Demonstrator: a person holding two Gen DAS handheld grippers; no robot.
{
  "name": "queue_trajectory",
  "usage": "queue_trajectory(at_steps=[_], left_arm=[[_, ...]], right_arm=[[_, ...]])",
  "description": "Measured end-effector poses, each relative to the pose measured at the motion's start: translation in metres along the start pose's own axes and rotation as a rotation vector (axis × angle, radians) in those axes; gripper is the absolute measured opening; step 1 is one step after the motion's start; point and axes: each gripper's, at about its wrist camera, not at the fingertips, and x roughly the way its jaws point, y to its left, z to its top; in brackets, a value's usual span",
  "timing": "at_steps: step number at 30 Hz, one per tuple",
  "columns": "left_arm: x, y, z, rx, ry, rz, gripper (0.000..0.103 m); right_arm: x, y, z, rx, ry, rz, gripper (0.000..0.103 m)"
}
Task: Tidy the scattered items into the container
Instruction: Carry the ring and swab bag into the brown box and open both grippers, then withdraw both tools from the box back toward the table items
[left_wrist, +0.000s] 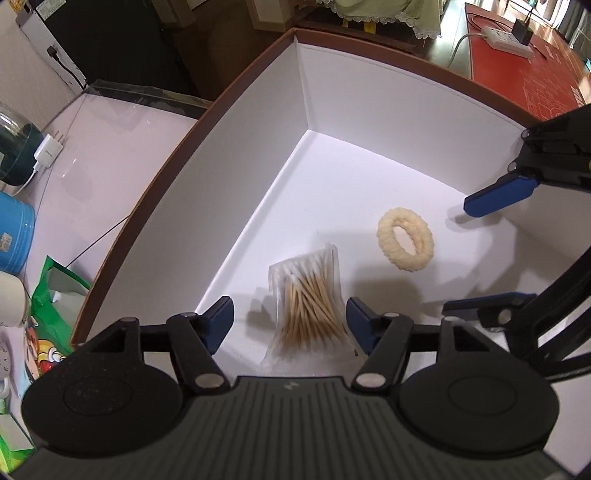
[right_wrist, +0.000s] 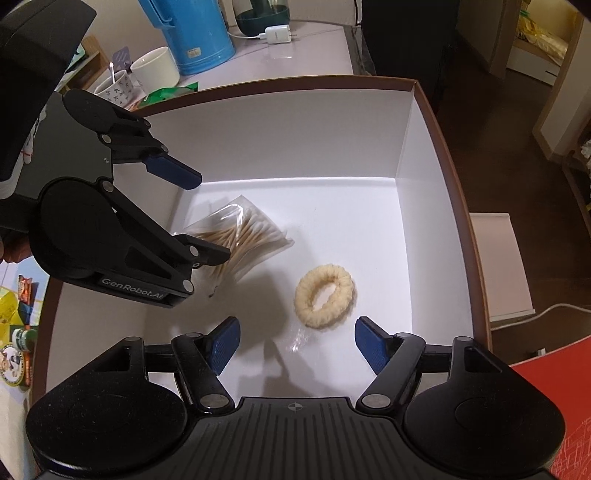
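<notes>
A clear bag of cotton swabs (left_wrist: 308, 301) (right_wrist: 242, 240) lies on the floor of the white box with a brown rim (left_wrist: 207, 122) (right_wrist: 421, 122). My left gripper (left_wrist: 290, 323) (right_wrist: 197, 218) hangs open just above the bag, its blue pads on either side without touching it. A cream knitted ring (left_wrist: 405, 240) (right_wrist: 325, 301) lies flat on the box floor beside the bag. Over the ring my right gripper (right_wrist: 297, 345) (left_wrist: 484, 254) stands open, nothing between its fingers.
Left of the box, on the pale counter (left_wrist: 103, 155), stand a blue canister (right_wrist: 195, 37), white cups (right_wrist: 153, 72), a green snack bag (left_wrist: 55, 306) and a white charger (left_wrist: 46, 151). A red mat (left_wrist: 524, 70) with a power strip (left_wrist: 506, 38) lies beyond the far wall.
</notes>
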Motion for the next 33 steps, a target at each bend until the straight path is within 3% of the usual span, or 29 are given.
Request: queue_trajectory(at_steps=[14, 16, 17, 18, 25, 26, 28, 33], left_arm=[[-0.038, -0.033, -0.009, 0.075, -0.047, 0.019, 0.066], [-0.046, -0.039, -0.012, 0.082, -0.054, 0.017, 0.066], [-0.050, -0.041, -0.014, 0.085, -0.058, 0.015, 0.066], [-0.054, -0.044, -0.015, 0.087, -0.061, 0.014, 0.066], [-0.081, -0.059, -0.030, 0.098, -0.087, 0.006, 0.068], [-0.084, -0.061, -0.032, 0.096, -0.091, 0.006, 0.070], [-0.092, -0.064, -0.037, 0.095, -0.102, 0.012, 0.082], [-0.110, -0.071, -0.048, 0.098, -0.129, 0.015, 0.083]], right_arm=[[-0.047, 0.019, -0.026, 0.032, -0.053, -0.030, 0.072], [-0.058, 0.021, -0.031, 0.029, -0.072, -0.048, 0.080], [-0.063, 0.022, -0.033, 0.028, -0.081, -0.058, 0.094], [-0.068, 0.023, -0.036, 0.026, -0.091, -0.067, 0.098], [-0.088, 0.032, -0.050, 0.023, -0.122, -0.099, 0.098], [-0.091, 0.033, -0.052, 0.026, -0.123, -0.102, 0.098], [-0.094, 0.036, -0.056, 0.025, -0.123, -0.116, 0.098], [-0.104, 0.042, -0.066, 0.046, -0.127, -0.131, 0.098]])
